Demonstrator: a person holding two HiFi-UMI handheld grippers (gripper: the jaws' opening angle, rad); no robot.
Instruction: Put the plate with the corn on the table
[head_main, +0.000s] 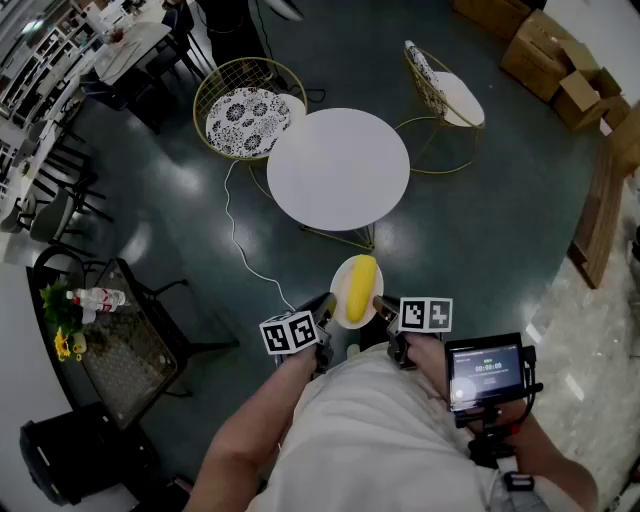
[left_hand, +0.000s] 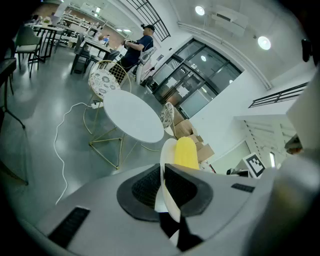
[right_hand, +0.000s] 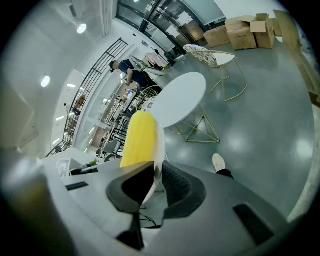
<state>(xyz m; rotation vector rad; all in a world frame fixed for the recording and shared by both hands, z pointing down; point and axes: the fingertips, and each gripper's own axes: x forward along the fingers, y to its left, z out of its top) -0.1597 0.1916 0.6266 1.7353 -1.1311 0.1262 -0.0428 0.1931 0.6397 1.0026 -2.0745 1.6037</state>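
white plate (head_main: 343, 303) with corn (head_main: 361, 286), rim tight in left gripper (head_main: 326, 306) and right gripper (head_main: 382, 304)

A round white table (head_main: 338, 168) stands on the dark floor (head_main: 500, 220).

A: Where does the head view sit?
B: High up, facing steeply down on the round white worktop (head_main: 338, 168) and the dark glossy floor (head_main: 480, 230).
A: And the 2 gripper views?
B: One rides the left hand-held gripper (left_hand: 162, 185), one the right hand-held gripper (right_hand: 155, 182), tight behind the jaws, from opposite sides. All 3 share the worktop, the white plate (head_main: 343, 300) and the yellow corn cob (head_main: 361, 287).
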